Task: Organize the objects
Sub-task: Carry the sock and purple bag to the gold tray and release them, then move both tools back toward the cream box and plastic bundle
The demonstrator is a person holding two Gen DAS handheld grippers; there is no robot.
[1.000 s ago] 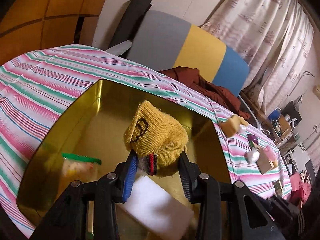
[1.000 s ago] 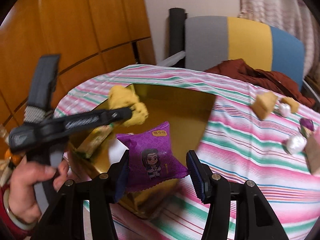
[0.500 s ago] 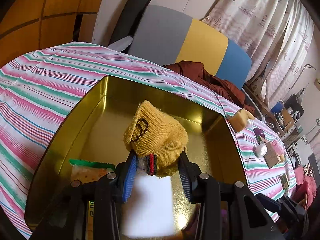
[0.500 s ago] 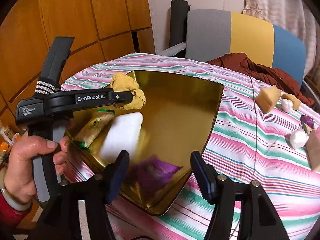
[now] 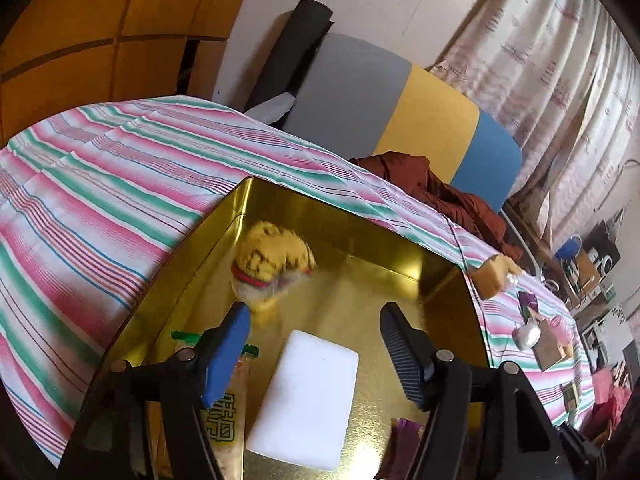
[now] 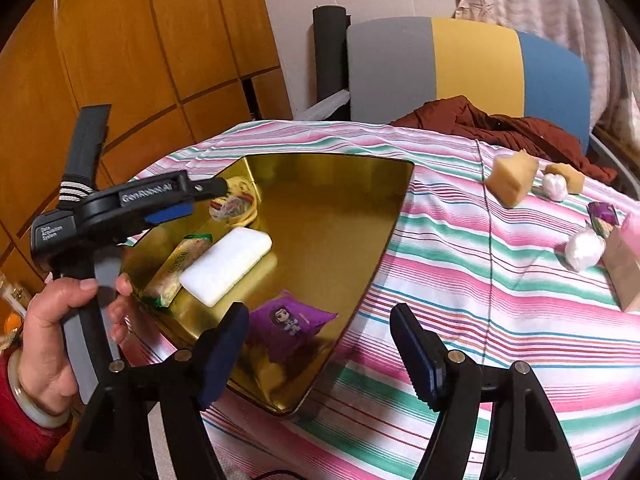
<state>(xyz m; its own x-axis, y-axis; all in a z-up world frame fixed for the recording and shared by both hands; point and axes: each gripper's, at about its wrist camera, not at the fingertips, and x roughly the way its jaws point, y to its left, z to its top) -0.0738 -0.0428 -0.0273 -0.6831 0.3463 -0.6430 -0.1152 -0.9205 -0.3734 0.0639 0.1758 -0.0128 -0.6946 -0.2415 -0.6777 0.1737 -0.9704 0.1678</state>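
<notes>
Yellow sock (image 5: 276,256) dropped into gold tin (image 5: 400,248), four items inside, both jaws opening, empty.

Warm, adequate indoor lighting with glare on the gold tray (image 5: 436,280); yellow sock (image 5: 276,256) motion-blurred — detail possibly unreliable — strong fisheye edge distortion.

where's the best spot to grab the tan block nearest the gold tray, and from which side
Judging by the right wrist view, grip the tan block across its two side faces, coming down from above. It sits tilted on the striped cloth, one corner up, clear of the gold tray and the white ball, so the fingers should have room on both sides.
</notes>
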